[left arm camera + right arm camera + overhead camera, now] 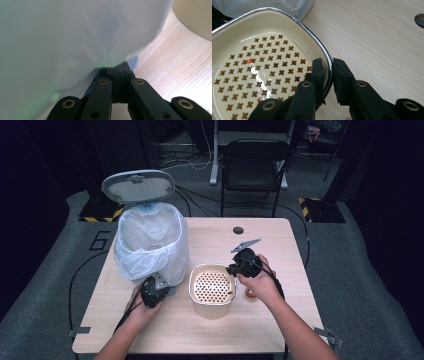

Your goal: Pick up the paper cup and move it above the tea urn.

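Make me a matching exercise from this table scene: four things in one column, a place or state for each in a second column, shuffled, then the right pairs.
Things:
1. cream strainer basket
2. bin lid
3. right tongs
4. left tongs

Places or states:
A. raised open behind the bag-lined bin
B. shut at the foot of the bin, under the white bag
C. on the table between the two hands
D. clamped over the basket's rim, one jaw inside, one outside

Pairs: 1-C, 2-A, 3-D, 4-B
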`<act>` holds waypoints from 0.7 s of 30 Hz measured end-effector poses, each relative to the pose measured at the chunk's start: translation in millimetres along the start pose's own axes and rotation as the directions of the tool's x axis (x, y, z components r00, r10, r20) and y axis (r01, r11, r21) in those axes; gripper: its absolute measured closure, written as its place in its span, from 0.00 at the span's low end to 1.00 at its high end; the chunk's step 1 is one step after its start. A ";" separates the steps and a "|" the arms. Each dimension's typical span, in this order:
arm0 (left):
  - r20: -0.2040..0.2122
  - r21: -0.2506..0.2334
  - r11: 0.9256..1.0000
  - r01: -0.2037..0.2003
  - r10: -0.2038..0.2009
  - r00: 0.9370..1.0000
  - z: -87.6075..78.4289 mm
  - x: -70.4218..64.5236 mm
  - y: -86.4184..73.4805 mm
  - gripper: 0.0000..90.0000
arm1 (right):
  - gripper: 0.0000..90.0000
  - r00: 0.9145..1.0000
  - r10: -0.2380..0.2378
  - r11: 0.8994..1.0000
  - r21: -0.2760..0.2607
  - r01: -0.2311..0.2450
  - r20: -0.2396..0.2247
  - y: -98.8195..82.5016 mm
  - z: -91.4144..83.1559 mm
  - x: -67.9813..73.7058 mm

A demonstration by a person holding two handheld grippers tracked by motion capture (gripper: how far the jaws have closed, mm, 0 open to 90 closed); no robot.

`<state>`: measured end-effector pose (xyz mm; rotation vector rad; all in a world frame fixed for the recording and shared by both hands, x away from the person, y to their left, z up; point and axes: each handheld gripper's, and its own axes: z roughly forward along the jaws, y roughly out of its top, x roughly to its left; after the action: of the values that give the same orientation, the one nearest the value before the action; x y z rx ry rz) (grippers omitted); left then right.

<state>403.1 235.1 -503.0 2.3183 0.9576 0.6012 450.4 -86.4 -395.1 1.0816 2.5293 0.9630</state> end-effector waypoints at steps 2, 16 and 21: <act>0.000 0.001 1.000 0.000 0.000 1.000 0.0 0.2 0.0 1.00 | 0.89 1.000 -0.004 1.000 0.003 0.004 -0.005 -0.7 -1.1 -0.4; 0.002 0.004 1.000 0.000 0.000 1.000 -0.3 0.1 0.1 1.00 | 0.88 0.996 -0.067 0.998 0.014 0.068 -0.055 -19.4 -18.0 0.5; 0.000 0.001 1.000 0.001 -0.001 1.000 0.0 0.1 0.0 1.00 | 0.88 0.995 -0.084 0.996 0.022 0.086 -0.060 -25.9 -24.5 2.5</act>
<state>403.1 235.2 -503.0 2.3187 0.9588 0.6011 423.3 -109.8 -393.2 0.9575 2.6178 0.9567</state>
